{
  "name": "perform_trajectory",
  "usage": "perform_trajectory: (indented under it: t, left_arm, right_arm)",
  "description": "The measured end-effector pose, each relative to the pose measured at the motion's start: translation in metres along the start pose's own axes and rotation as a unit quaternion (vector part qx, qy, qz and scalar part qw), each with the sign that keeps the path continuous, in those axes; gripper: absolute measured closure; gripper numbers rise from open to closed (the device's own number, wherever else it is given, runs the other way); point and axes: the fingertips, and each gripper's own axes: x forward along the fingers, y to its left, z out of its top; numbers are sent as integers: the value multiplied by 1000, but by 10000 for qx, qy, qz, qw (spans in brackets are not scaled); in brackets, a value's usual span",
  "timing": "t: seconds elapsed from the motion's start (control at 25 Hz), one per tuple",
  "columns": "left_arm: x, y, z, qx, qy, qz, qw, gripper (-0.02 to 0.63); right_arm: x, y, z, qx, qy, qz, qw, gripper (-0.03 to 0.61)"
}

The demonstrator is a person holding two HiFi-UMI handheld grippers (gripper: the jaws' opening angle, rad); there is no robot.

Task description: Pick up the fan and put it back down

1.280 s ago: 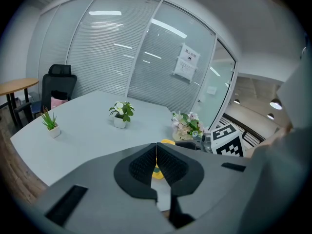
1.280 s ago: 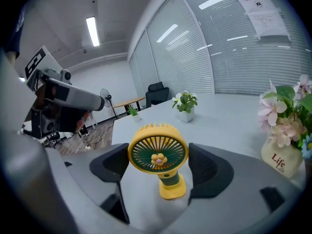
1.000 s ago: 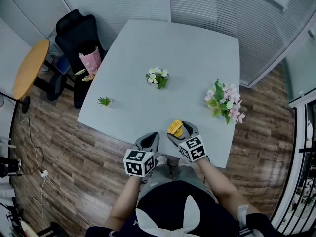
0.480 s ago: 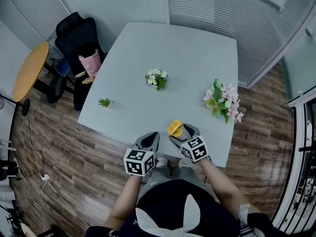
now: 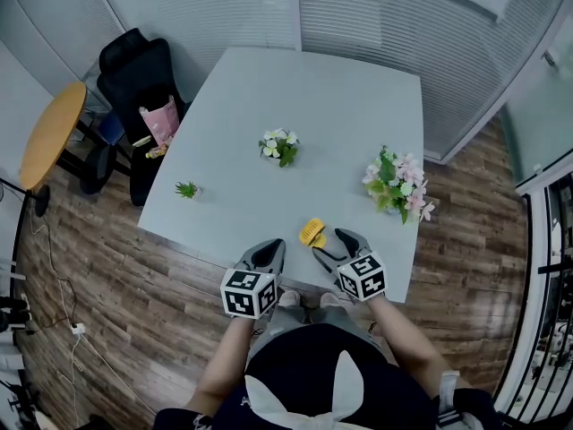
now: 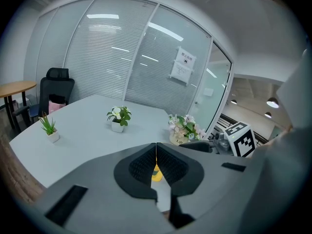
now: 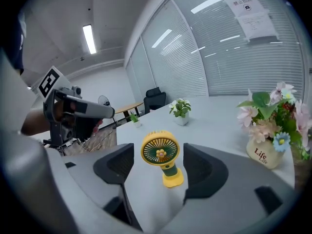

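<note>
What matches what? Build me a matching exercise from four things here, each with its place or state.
1 fan
2 left gripper
3 right gripper
4 bouquet

A shut
B right side of the table
C open
D upright near the front edge

Pairs: 1-D, 2-A, 3-C, 4-B.
The right gripper's jaws have just been closing slightly, gripping nothing.

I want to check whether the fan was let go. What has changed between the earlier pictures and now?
The right gripper has drawn back toward the person, away from the fan; its jaws, apart, have just been closing on nothing. The fan stays upright on the table; the left gripper stays shut, unmoved.
</note>
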Motion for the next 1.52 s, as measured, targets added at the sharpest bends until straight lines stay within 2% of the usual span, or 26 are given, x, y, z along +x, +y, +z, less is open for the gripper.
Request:
perform_trajectory:
  t: [0.24, 0.44, 0.68, 1.0, 1.52]
  left_arm:
    - [3, -8, 5, 72, -16, -100, 9999, 591]
    - [6, -17, 8, 111, -52, -188, 9997, 591]
    - [7, -31, 13, 88, -150, -332, 9993, 591]
    - [9, -49, 17, 162, -201, -511, 9984, 592]
    - [10, -59, 21, 247, -211, -618, 9976, 591]
  right_arm:
    - [-18, 6, 20, -101, -260, -161, 9995, 335]
    - [-32, 13, 37, 62, -493, -174, 9986, 404]
    - [-50, 12, 52, 114, -750, -497, 9959, 574]
    - [-62, 21, 57, -10, -888, -451, 9950, 574]
    - [-68, 26, 61, -39, -842, -398, 9956, 575]
